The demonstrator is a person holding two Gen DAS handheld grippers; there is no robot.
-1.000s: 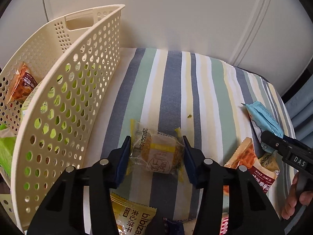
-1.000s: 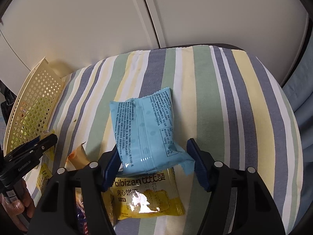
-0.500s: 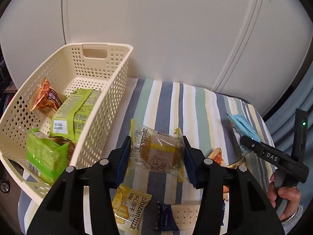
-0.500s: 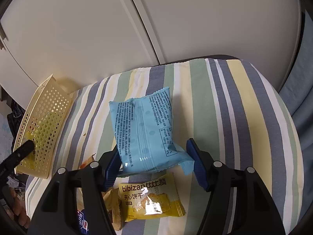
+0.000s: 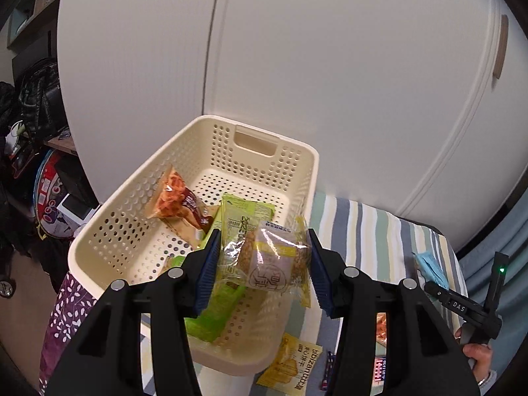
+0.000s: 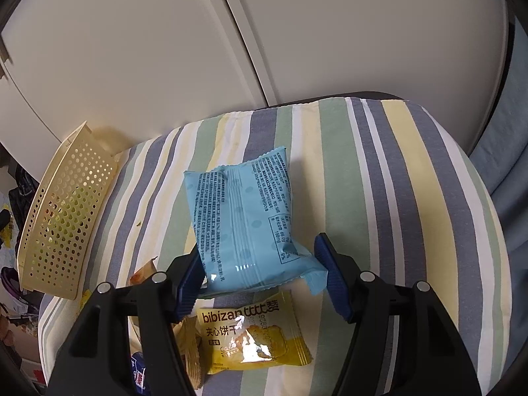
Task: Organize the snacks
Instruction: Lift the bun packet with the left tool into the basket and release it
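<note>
A home room: white wardrobe doors (image 5: 297,66), striped bedding (image 6: 396,181), bags (image 5: 36,99) piled aside.

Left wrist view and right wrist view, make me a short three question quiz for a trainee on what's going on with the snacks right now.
1. True or false: the left gripper holds the clear-wrapped yellow pastry packet over the cream perforated plastic basket.
2. Which packet sits between the fingers of the right gripper?
A. pale blue foil packet
B. yellow bibizan biscuit packet
C. green packet
3. Fill in: the yellow bibizan biscuit packet lies on the ____ cloth.

Key: 1 true; 2 A; 3 striped.
</note>
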